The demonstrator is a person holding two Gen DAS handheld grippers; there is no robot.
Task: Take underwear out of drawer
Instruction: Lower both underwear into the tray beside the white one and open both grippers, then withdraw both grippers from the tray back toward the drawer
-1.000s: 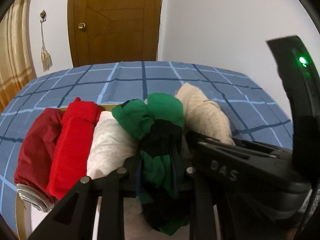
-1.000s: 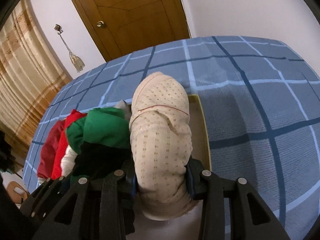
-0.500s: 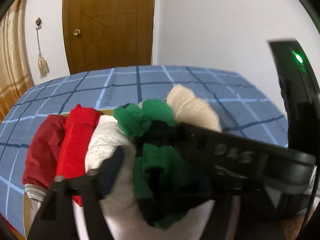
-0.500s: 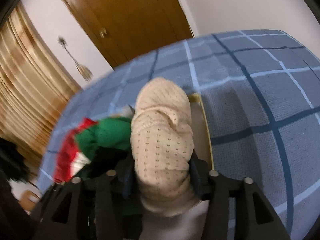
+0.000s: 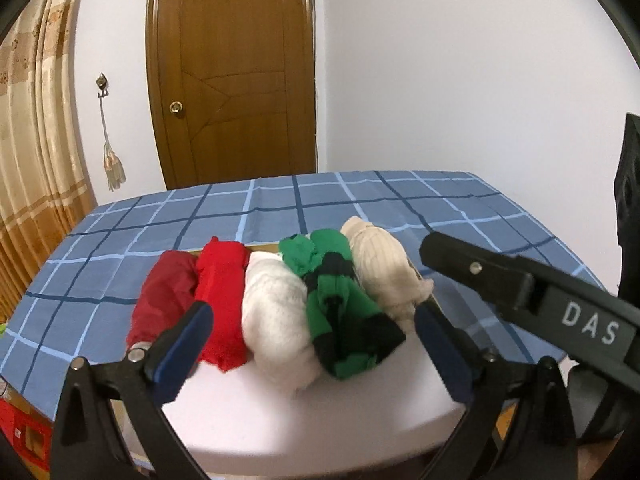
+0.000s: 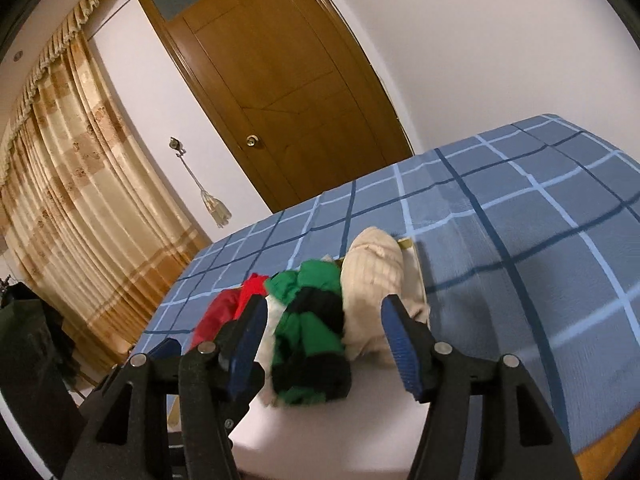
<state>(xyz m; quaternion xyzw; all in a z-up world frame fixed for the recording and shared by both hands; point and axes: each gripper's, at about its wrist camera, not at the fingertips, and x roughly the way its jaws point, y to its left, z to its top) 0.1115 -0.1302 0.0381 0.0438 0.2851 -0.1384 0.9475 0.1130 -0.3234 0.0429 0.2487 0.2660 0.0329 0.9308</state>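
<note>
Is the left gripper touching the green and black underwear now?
Apart. In the left wrist view the left gripper has just been opening wide, and white surface shows between each pad and the green and black underwear.

Ahead of the tongs: five rolled underwear pieces, all soft matt cloth — the cream roll ribbed knit, the white roll fuzzy. Beneath them a smooth matt white surface. Beyond, a woven checked bedcover; behind it a varnished, semi-glossy wooden door. Gripper pads: ridged blue rubber — arms matt black plastic.
</note>
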